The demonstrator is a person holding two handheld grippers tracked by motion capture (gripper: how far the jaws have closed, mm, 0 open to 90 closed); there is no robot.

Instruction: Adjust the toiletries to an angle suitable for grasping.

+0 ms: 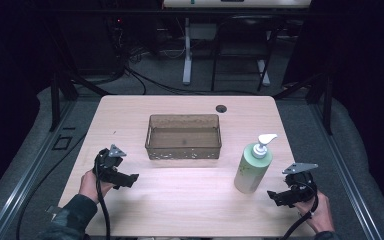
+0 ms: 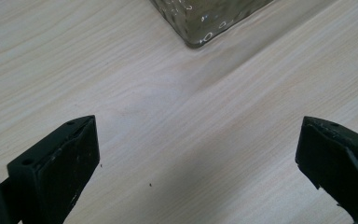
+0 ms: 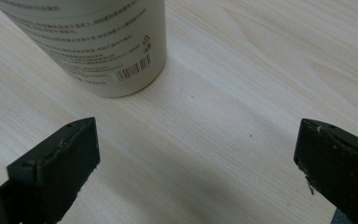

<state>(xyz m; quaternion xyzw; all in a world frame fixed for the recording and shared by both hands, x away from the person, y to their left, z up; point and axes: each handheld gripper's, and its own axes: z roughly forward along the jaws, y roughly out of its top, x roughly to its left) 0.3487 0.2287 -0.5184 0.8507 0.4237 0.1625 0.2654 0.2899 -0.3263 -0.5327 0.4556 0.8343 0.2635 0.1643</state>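
**Approach to the pump bottle, before any grasp**

The pump bottle [image 1: 253, 167] stands upright on the table [image 1: 180, 200], to the right of the empty transparent bin [image 1: 183, 136]. The right gripper [image 3: 198, 154] rests just beside the bottle's base, jaws spread wide, holding nothing. The left gripper [image 2: 198, 154], likewise wide open and empty, faces a bin corner. The next move likely requires advancing the right jaws around the bottle's body, then closing.

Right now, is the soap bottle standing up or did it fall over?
Standing up. The pump bottle rests on its flat base on the table, white pump on top, beside the right gripper.
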